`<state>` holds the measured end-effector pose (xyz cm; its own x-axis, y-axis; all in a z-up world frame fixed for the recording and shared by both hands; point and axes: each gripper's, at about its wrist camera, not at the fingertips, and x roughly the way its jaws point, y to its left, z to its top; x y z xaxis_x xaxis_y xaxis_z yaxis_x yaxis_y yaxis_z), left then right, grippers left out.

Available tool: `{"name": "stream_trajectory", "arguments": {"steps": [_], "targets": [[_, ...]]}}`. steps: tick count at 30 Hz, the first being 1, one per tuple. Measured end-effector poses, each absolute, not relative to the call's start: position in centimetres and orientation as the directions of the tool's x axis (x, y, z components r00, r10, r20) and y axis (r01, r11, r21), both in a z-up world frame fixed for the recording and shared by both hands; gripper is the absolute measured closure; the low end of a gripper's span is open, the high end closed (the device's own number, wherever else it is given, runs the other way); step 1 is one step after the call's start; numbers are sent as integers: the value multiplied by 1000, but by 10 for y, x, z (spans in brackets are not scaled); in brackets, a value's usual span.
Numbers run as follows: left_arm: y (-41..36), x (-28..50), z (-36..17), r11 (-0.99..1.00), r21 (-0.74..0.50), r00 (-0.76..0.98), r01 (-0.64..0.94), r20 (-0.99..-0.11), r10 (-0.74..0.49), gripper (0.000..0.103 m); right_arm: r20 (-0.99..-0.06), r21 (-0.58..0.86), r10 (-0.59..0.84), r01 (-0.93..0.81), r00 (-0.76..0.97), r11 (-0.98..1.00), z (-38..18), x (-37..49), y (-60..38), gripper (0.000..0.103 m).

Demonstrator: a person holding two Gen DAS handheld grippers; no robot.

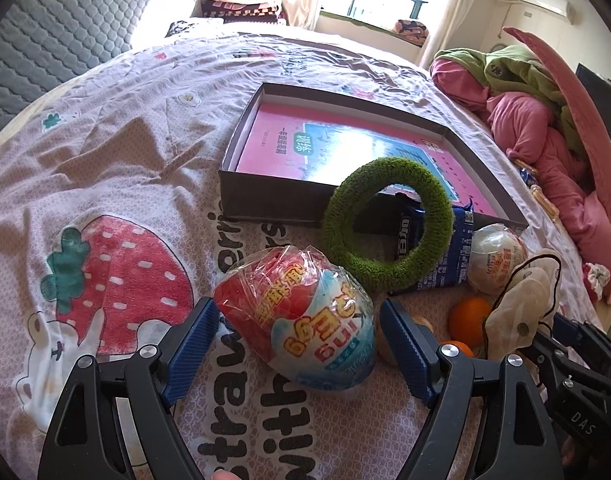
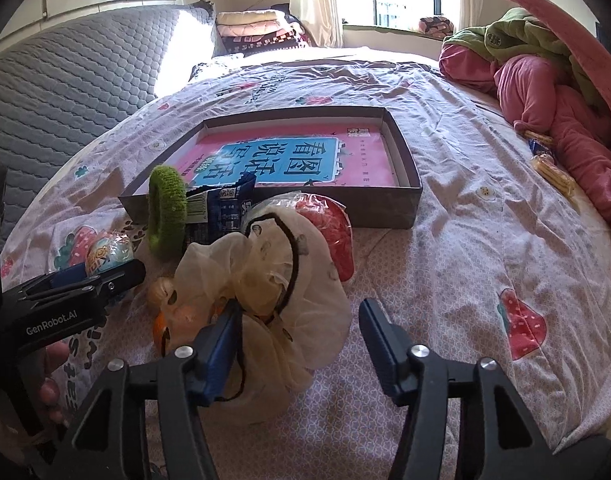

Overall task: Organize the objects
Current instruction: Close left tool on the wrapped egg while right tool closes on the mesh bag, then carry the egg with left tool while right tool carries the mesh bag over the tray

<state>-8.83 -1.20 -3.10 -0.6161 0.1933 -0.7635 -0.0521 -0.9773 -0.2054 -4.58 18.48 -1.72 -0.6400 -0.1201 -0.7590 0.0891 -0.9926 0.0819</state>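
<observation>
Both grippers are hovering low over the strawberry-print bedsheet [image 1: 117, 152], on the near side of the shallow dark cardboard box [image 1: 273, 194] that is holding a pink book. Left gripper [image 1: 299, 350] is standing with its blue-padded jaws spread wide around the big foil-wrapped egg-shaped toy in red and light blue [image 1: 301, 316]; the pads are lying beside the egg and are not pressing it. Right gripper [image 2: 299, 342] is also unclenched, its jaws apart; the cream sheer fabric scrunchie with a black elastic band [image 2: 265, 280] is lying against its left pad only, and the right pad is standing clear. Leaning on the near wall of the box is the fuzzy green ring [image 1: 387, 224], with a blue snack packet [image 1: 453, 256] behind it. Near the packet are resting a smaller white wrapped egg [image 1: 495, 258] and an orange ball [image 1: 467, 320].
</observation>
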Motion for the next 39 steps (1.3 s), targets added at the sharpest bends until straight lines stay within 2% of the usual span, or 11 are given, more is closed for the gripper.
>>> {"name": "stream_trajectory", "arguments": {"steps": [3, 7, 15, 17, 39], "targets": [[-13, -91, -31, -975, -216, -617, -51, -761, 201, 19, -753, 76, -124, 103, -646, -992, -17, -47, 182, 62], [-13, -92, -32, -973, -226, -616, -48, -761, 207, 20, -750, 77, -140, 125, -646, -989, -17, -50, 180, 70], [-13, -90, -32, -970, -237, -609, -48, -763, 217, 44, -738, 76, -166, 164, -654, -983, -15, -51, 175, 81], [-12, -88, -31, -972, -230, -612, -51, -762, 213, 44, -732, 75, -167, 165, -660, -983, -14, -49, 175, 83], [0, -59, 23, -985, -132, -715, -109, -679, 169, 45, -646, 76, -192, 188, -739, -979, 23, -35, 180, 85]]}}
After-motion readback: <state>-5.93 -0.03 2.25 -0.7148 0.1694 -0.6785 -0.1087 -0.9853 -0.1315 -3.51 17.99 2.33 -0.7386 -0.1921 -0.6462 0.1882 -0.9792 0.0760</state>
